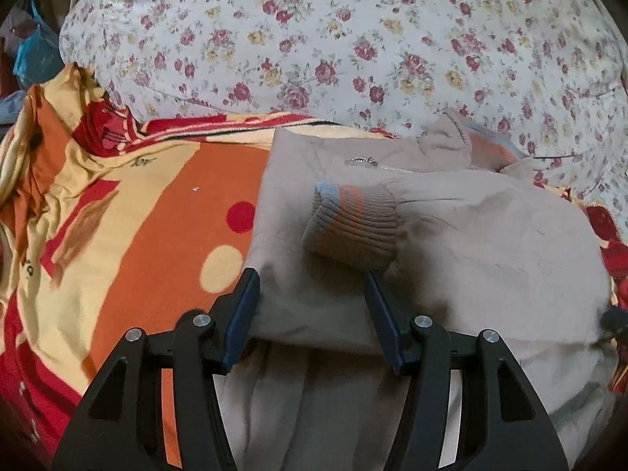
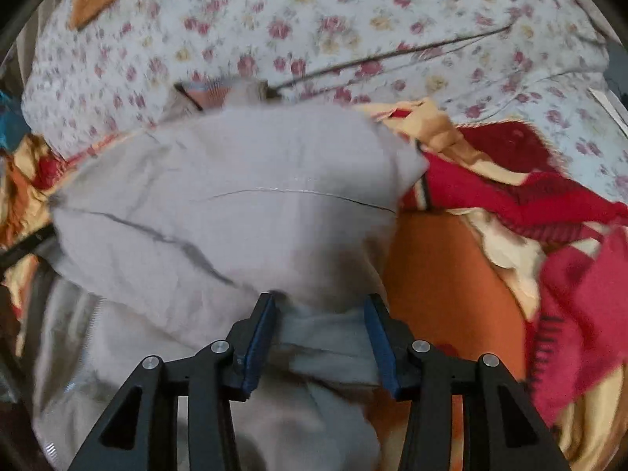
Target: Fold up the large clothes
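The beige jacket [image 1: 451, 235] lies on the orange patterned blanket [image 1: 157, 216], its long axis running across from left to right. The left gripper [image 1: 312, 286] stands apart over the folded near edge, beside the ribbed cuff [image 1: 353, 223]. The right gripper [image 2: 320, 306] (also apart, nothing pinched) straddles the hem at the other end; both are about equally near.

Flat orange blanket [image 1: 149, 204] is left bare beside the folded beige jacket [image 1: 451, 235], so passage is possible there. Farther back it's blocked by the floral pillow [image 1: 333, 47]; bunched red blanket folds [image 2: 549, 216] crowd the other side.
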A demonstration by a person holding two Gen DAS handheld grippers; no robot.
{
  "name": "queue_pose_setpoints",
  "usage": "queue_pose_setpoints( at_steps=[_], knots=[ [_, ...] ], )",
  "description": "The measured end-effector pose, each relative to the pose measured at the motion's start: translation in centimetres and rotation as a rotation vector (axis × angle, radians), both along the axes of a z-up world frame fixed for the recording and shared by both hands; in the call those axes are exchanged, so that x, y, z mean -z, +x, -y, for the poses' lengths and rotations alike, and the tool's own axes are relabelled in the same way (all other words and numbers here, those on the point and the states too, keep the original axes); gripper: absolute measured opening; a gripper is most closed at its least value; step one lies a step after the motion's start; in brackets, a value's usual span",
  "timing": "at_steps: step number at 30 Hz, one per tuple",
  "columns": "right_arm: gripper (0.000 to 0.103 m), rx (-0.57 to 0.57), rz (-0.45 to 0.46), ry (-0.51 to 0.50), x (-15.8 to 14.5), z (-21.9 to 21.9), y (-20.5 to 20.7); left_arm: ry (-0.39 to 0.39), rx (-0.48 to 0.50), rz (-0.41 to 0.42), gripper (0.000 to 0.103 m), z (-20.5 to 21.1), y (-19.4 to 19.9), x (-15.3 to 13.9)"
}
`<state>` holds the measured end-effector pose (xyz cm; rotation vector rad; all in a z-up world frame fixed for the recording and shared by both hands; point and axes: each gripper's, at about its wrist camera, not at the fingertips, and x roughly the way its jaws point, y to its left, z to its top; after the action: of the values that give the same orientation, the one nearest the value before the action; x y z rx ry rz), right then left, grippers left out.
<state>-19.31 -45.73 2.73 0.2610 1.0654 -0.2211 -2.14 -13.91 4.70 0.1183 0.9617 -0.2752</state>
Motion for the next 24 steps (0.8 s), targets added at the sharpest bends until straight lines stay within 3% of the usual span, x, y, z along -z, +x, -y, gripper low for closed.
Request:
queue_pose_setpoints(
  at_steps=[3,6,8,9,14,18,19,20,21,24],
  knots=[
    [0.047,-0.012,0.038,-0.009,-2.7,0.1,-2.7,-0.011,0.017,0.005,0.055,-0.5,-1.2,-1.0],
    [0.052,-0.035,0.073,0.056,-4.7,0.2,-6.2,-0.027,0.037,0.012,0.055,-1.4,-3.0,-1.9],
    [0.068,-0.045,0.087,0.105,-5.6,0.0,-8.5,-0.042,0.057,0.005,0.055,-2.4,-4.5,-2.5],
    [0.070,-0.047,0.096,0.118,-6.0,-0.2,-9.8,-0.049,0.066,0.000,0.055,-3.0,-5.2,-2.7],
    [0.070,-0.052,0.088,0.158,-5.5,-1.6,-14.1,-0.066,0.104,-0.012,0.055,-5.7,-9.4,-3.5],
    [0.069,-0.038,0.058,0.231,-2.4,-2.3,-14.6,-0.075,0.117,-0.041,0.055,-7.3,-12.2,-3.2],
    [0.064,-0.027,0.052,0.257,-1.5,-2.4,-14.5,-0.078,0.121,-0.050,0.055,-7.6,-12.7,-3.2],
    [0.033,-0.026,0.041,0.293,-0.6,-2.5,-14.5,-0.081,0.127,-0.062,0.055,-8.0,-13.3,-3.1],
    [0.009,-0.050,0.039,0.335,0.0,-2.9,-14.5,-0.084,0.132,-0.069,0.055,-8.4,-13.9,-3.2],
    [0.007,-0.116,0.092,0.248,-1.4,-4.3,-16.1,-0.103,0.155,-0.067,0.056,-10.0,-16.1,-3.4]
  ],
)
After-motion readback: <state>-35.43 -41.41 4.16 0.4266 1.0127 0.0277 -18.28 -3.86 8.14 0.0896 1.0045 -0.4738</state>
